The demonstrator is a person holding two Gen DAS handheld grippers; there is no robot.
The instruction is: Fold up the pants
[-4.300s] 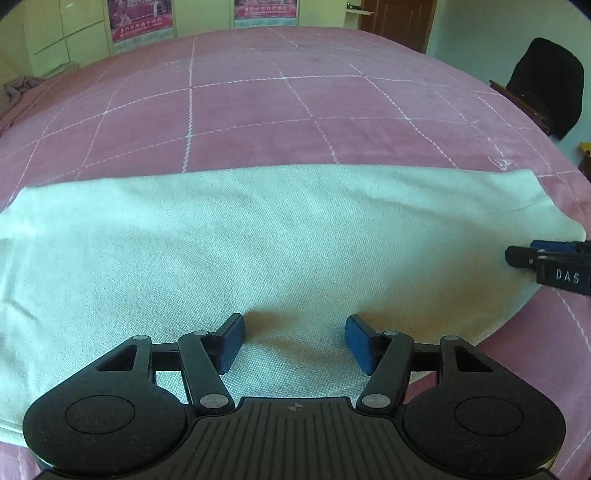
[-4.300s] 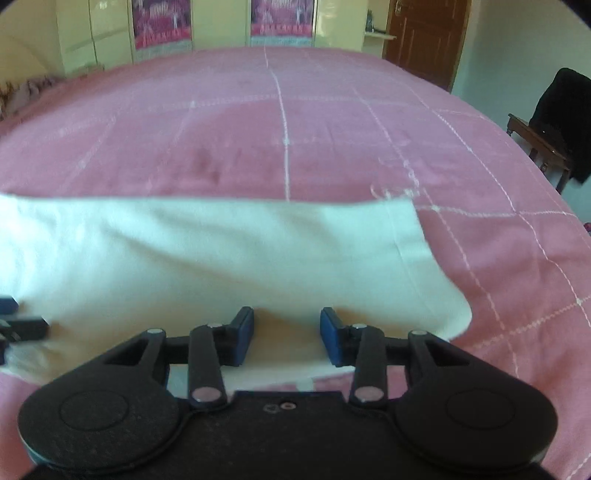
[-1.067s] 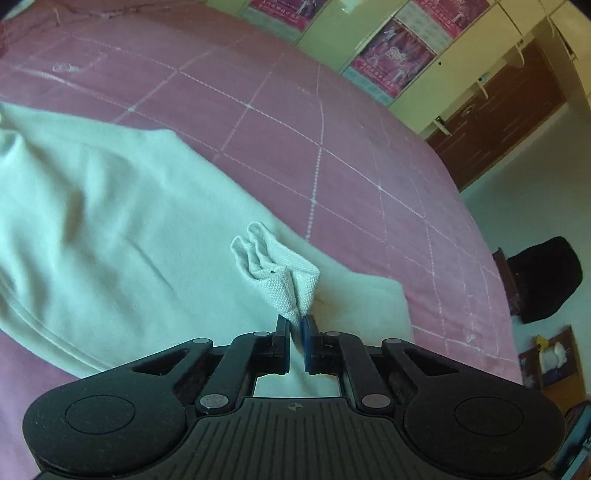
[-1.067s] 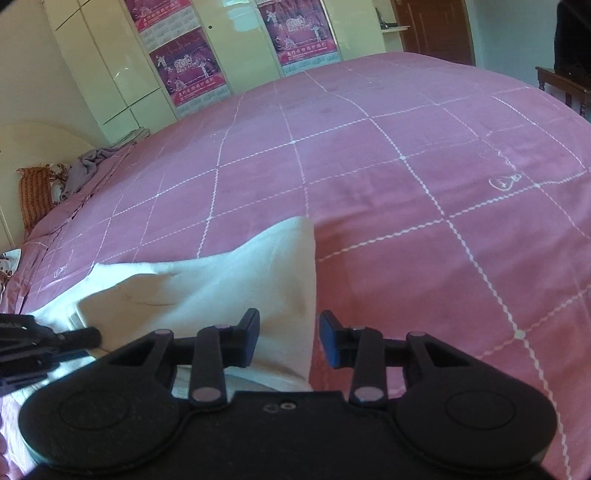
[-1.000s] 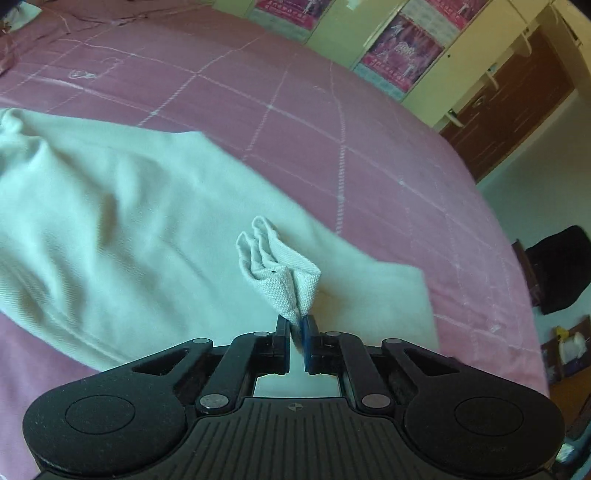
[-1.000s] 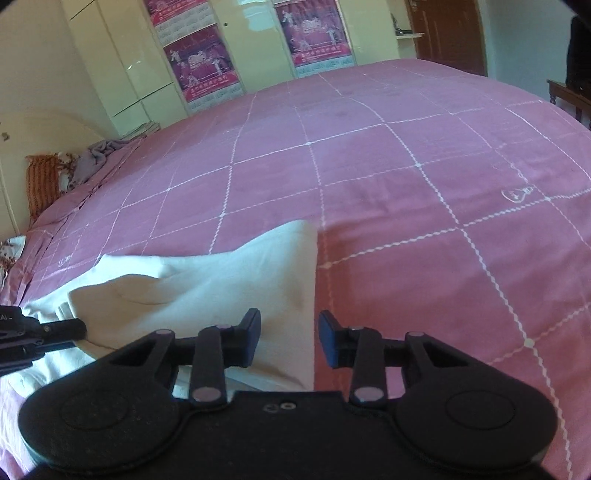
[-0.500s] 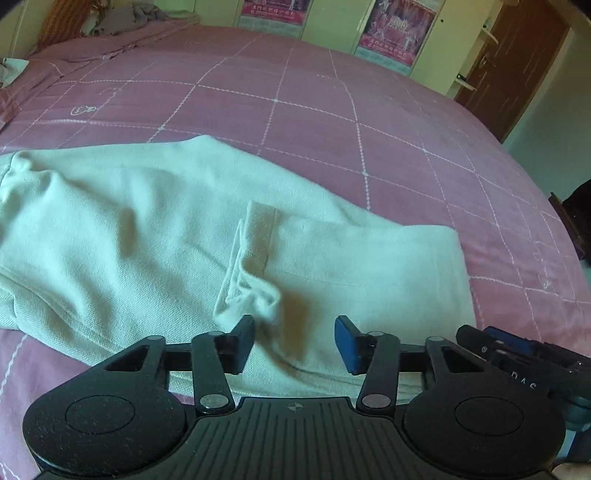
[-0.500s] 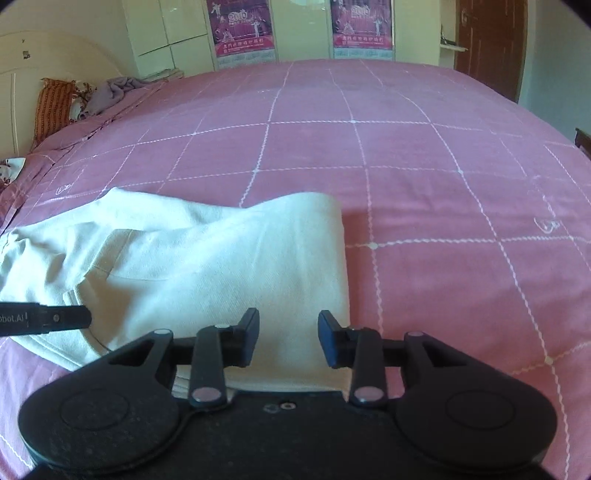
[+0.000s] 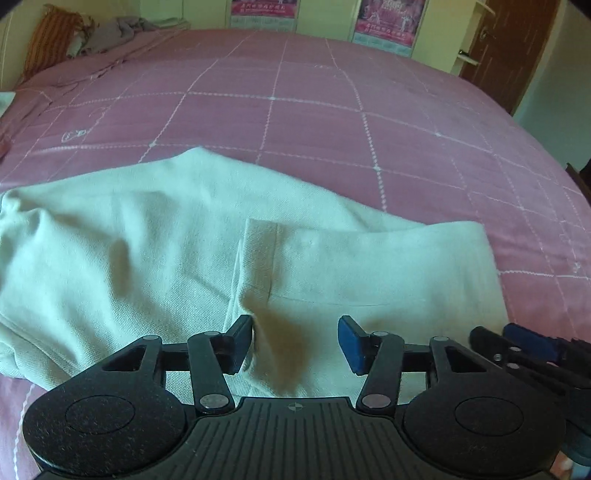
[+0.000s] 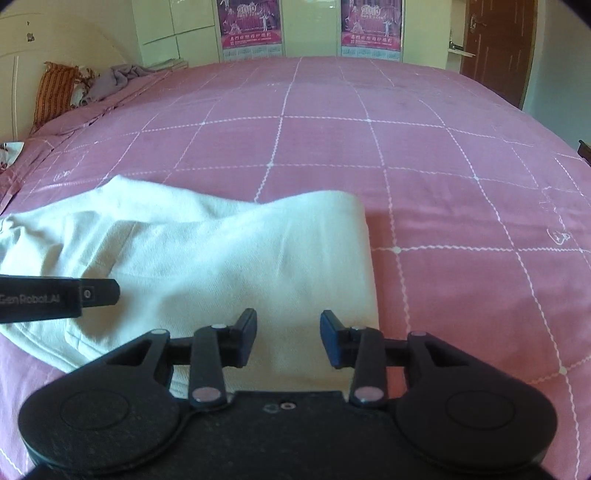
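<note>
The off-white pants (image 9: 147, 236) lie on the pink bed, with the leg end folded over onto the upper part; the folded leg (image 9: 369, 266) has its hem edge near the middle. My left gripper (image 9: 295, 341) is open and empty just above the near edge of the fold. My right gripper (image 10: 288, 338) is open and empty over the fold's right side (image 10: 258, 251). The right gripper's fingers (image 9: 524, 347) show at the lower right of the left wrist view. The left gripper's finger (image 10: 59, 295) shows at the left of the right wrist view.
The pink checked bedspread (image 10: 369, 147) stretches far beyond the pants. A striped pillow (image 10: 53, 92) and a grey bundle of cloth (image 10: 118, 79) lie at the far left by the headboard. A brown door (image 10: 498, 48) and wall posters (image 10: 249, 22) stand behind the bed.
My left gripper carried the pinched leg end over onto the pants, then opened and let it go. The fold now lies flat. Both grippers drew back slightly.
</note>
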